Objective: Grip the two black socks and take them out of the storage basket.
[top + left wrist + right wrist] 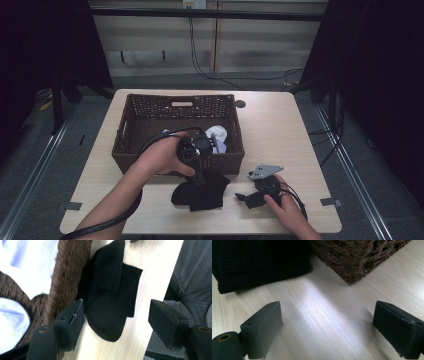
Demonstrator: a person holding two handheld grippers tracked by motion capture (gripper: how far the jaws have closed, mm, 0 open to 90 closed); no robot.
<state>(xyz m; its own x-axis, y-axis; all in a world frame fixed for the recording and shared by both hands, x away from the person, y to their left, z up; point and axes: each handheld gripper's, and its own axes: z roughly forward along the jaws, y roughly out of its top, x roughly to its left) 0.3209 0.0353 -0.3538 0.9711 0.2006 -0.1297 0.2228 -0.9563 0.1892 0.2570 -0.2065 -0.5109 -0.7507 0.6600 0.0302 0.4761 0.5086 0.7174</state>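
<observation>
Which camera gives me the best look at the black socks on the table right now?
The left gripper view: the black socks lie whole between its open jaws, beside the wicker basket, folds visible. In the high view the black socks are small and dark, partly behind the left gripper. The right gripper view catches just one edge.

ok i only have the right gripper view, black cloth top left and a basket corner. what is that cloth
observer: black socks, lying flat on the table by the wicker basket's front wall.
operator: is the left one holding them
observer: no, the left gripper hangs over them, fingers open, not gripping.
operator: anything in the basket
observer: white fabric, probably socks, at its right end.
</observation>
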